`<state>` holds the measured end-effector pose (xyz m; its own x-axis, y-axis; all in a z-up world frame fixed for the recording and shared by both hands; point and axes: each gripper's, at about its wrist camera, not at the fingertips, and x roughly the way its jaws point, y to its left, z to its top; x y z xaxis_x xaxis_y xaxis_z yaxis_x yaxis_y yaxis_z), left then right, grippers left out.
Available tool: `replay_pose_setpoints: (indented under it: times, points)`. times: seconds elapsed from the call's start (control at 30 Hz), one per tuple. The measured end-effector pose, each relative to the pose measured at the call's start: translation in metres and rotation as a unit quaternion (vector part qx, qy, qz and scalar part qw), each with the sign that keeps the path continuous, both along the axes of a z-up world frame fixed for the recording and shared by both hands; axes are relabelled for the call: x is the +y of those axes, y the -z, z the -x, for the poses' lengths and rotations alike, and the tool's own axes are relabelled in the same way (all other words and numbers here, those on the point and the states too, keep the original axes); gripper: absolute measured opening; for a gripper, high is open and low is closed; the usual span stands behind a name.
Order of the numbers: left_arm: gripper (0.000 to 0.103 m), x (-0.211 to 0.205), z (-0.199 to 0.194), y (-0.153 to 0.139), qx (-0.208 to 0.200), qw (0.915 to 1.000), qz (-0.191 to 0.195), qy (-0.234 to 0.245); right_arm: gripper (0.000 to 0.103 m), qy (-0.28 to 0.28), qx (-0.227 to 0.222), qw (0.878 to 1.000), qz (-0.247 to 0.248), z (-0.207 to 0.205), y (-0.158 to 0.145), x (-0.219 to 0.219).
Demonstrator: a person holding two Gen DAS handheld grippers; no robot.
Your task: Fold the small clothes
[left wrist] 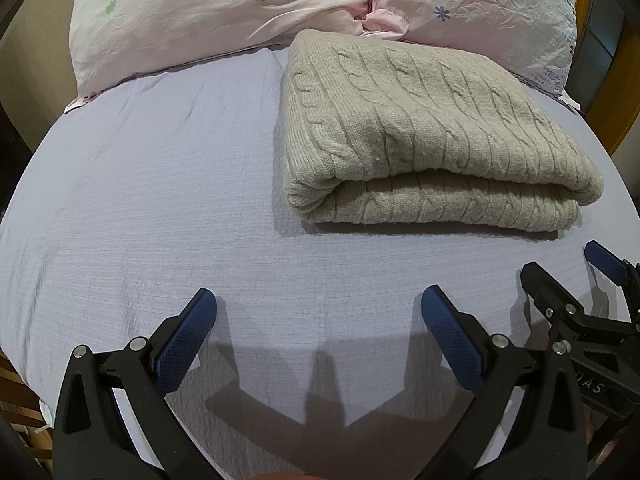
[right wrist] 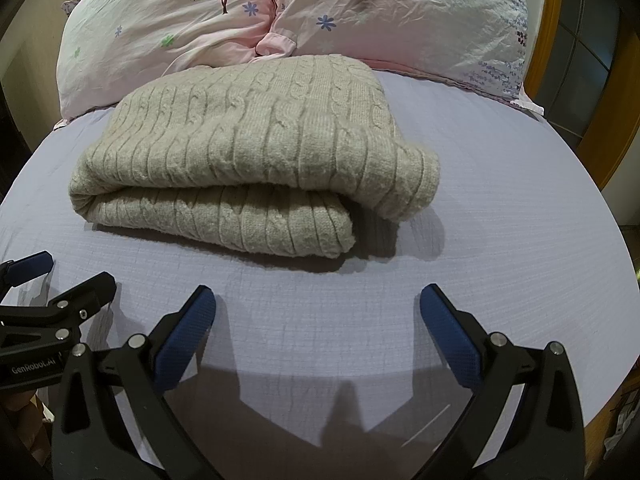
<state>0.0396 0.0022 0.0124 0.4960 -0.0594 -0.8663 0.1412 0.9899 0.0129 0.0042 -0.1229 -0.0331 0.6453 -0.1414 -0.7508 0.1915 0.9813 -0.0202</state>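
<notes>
Lavender ribbed bed sheet (left wrist: 140, 200), two pink floral pillows (left wrist: 224, 12) at the head. Beige cable-knit sweater (left wrist: 420, 128), folded into a thick rectangle, lies just before the pillows; long axis across the bed, rolled fold edge toward the cameras. Left gripper (left wrist: 318, 312) and right gripper (right wrist: 318, 312) both spread apart, empty, short of the sweater.

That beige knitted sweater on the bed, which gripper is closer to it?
Neither clearly. The left gripper hovers open, short of the folded sweater's left front corner; the right gripper hovers open, short of its right front corner. Both are apart from it.
</notes>
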Motion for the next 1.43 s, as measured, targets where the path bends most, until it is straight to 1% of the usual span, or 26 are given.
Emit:
replay_pose_setpoints:
  times: [1.43]
  points:
    - [0.102,0.0007,-0.0011,-0.0006,0.004,1.0000,-0.001,0.001,0.101,-0.001,0.000,1.000,0.000,0.0003,0.0003,-0.0005]
